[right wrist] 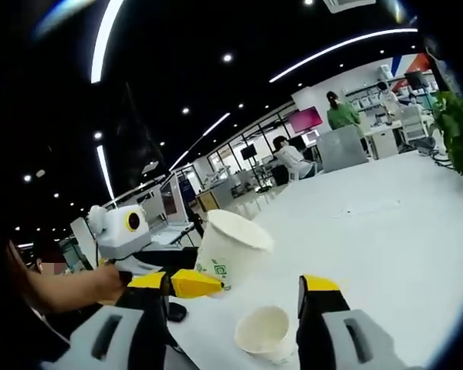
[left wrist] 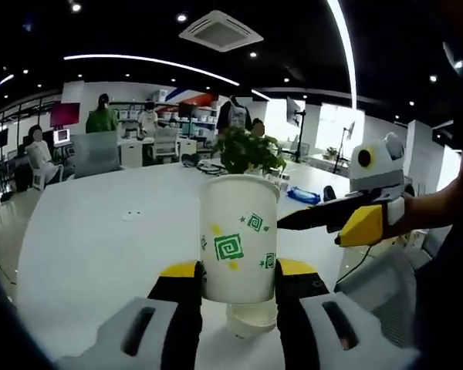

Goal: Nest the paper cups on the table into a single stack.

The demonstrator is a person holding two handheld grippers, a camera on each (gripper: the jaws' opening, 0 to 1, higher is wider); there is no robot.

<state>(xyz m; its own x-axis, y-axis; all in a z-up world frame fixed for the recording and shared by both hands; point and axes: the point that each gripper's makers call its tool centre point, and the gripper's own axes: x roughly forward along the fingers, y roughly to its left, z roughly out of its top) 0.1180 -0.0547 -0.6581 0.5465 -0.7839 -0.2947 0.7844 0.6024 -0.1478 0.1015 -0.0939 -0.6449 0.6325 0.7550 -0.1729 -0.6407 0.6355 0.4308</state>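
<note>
My left gripper (left wrist: 238,271) is shut on a white paper cup (left wrist: 238,237) with green square prints and holds it upright above the white table (left wrist: 100,239). Directly below it a second white cup (left wrist: 251,319) stands open on the table. In the right gripper view that lower cup (right wrist: 264,332) sits between the wide-apart jaws of my open right gripper (right wrist: 238,287). The left gripper (right wrist: 204,282) comes in from the left there, with the held cup (right wrist: 231,248) tilted just above and left of the lower cup. The right gripper (left wrist: 293,220) reaches in from the right beside the held cup.
A potted green plant (left wrist: 248,150) stands on the table behind the cups, with a blue object (left wrist: 302,196) to its right. People sit and stand at desks in the background. A hand and forearm (right wrist: 69,289) hold the left gripper.
</note>
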